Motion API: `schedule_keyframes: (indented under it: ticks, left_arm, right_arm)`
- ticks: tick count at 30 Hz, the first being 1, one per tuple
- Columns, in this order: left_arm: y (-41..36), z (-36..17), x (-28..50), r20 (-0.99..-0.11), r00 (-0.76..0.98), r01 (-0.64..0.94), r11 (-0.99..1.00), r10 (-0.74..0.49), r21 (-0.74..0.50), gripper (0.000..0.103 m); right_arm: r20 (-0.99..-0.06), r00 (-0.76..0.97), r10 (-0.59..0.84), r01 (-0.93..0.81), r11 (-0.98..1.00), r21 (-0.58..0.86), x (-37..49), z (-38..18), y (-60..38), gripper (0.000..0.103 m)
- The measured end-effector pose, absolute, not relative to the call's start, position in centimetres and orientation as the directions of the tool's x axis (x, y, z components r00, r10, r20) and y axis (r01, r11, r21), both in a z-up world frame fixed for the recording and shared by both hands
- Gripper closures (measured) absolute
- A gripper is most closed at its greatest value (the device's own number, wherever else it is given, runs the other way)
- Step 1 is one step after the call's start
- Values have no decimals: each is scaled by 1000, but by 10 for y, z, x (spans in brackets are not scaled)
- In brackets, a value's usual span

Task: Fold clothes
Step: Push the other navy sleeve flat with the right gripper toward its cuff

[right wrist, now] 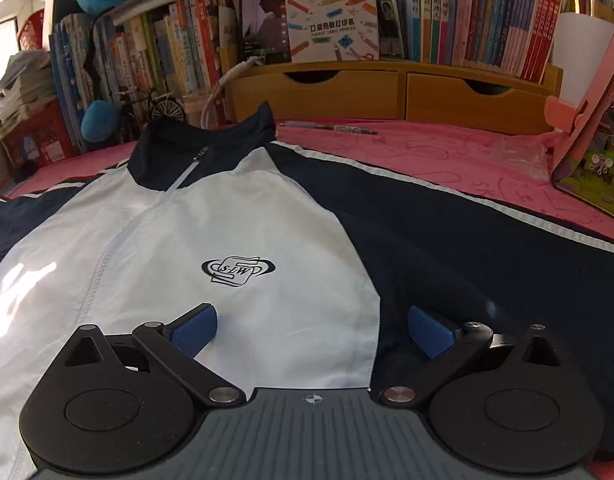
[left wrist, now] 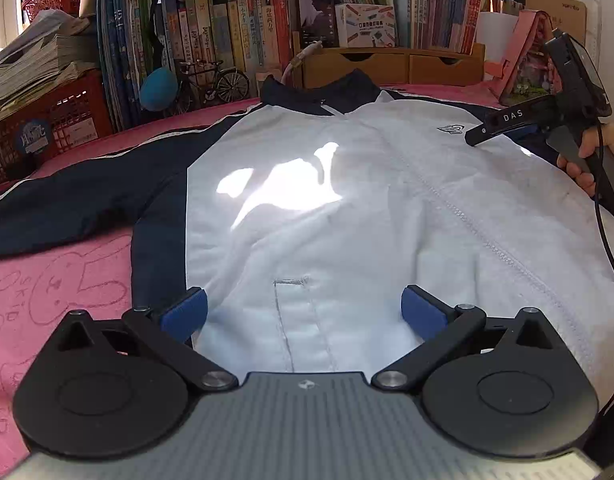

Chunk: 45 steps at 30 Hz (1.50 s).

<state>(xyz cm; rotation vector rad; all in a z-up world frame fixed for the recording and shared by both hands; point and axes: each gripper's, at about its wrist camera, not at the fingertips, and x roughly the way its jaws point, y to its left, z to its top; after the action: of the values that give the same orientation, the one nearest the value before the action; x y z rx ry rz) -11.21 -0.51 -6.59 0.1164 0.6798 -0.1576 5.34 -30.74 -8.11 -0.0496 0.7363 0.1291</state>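
The jacket (left wrist: 307,200) lies flat under both grippers, left (left wrist: 303,310) and right (right wrist: 311,330), jaws apart.

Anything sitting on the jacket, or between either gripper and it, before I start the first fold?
Nothing visible. The jacket lies zipped and face up on the pink cloth, bare on top. The left gripper and right gripper are both open right over it. The pen lies on the cloth beyond the collar, off the jacket.
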Motion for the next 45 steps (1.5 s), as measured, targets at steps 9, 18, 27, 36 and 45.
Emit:
schedule_keyframes:
  ticks: [9, 18, 27, 36, 45]
  left_arm:
    - [-23, -36, -96, -627, 770, 243, 962, -115, 122, 0]
    - [-100, -7, 12, -589, 781, 360, 921, -210, 149, 0]
    - [-199, -47, 113, -654, 724, 403, 905, -221, 140, 0]
    - [-233, -75, 192, -661, 746, 253, 954, -85, 163, 0]
    - [-234, -72, 197, -637, 769, 233, 952, -55, 199, 0]
  right_arm:
    - [-590, 804, -67, 51, 998, -45, 60, -55, -360, 0]
    - [-616, 778, 128, -202, 978, -52, -13, -57, -353, 0]
    - [-651, 749, 123, -141, 990, 24, -9, -79, -375, 0]
    - [-635, 763, 122, -117, 992, 49, -12, -78, -382, 0]
    - [-569, 802, 184, 25, 941, 339, -36, -71, -458, 0]
